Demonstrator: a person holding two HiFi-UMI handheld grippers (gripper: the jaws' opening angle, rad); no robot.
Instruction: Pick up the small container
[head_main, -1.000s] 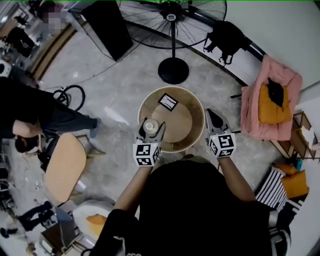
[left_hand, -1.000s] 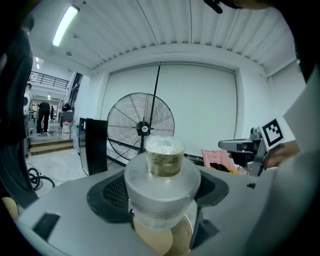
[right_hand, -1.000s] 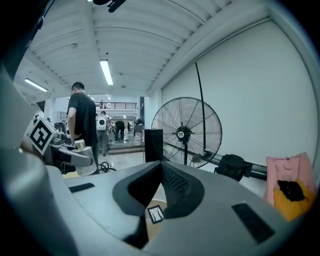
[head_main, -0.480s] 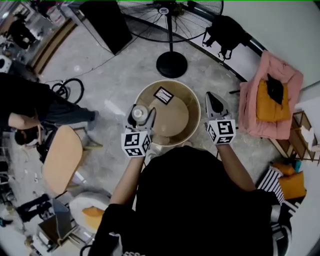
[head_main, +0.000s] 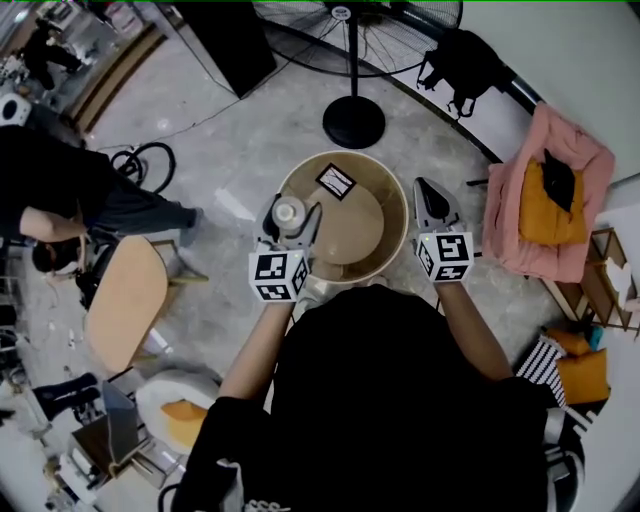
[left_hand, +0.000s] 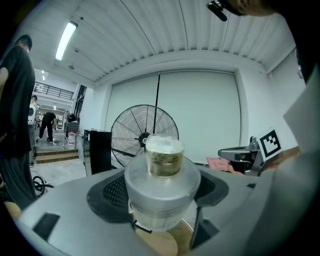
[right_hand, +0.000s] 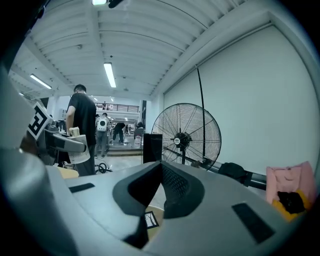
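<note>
The small container (head_main: 289, 212) is a clear jar with a pale cap (left_hand: 162, 150). My left gripper (head_main: 289, 226) is shut on it and holds it upright over the left rim of the round wooden table (head_main: 398, 205). In the left gripper view the jar (left_hand: 161, 192) fills the space between the jaws of my left gripper (left_hand: 162, 200). My right gripper (head_main: 429, 198) hovers just off the table's right rim, shut and empty. In the right gripper view the black pads of that gripper (right_hand: 161, 182) meet with nothing between them.
A black-and-white card (head_main: 336, 181) lies on the table's far side. A standing fan (head_main: 352, 110) is just beyond the table. A pink chair with an orange cushion (head_main: 545, 195) stands to the right, a wooden stool (head_main: 125, 315) and a bent-over person (head_main: 60, 200) to the left.
My left gripper has carried the container a little outward, from over the table's near-left part to its left rim. The right gripper has stayed by the right rim.
</note>
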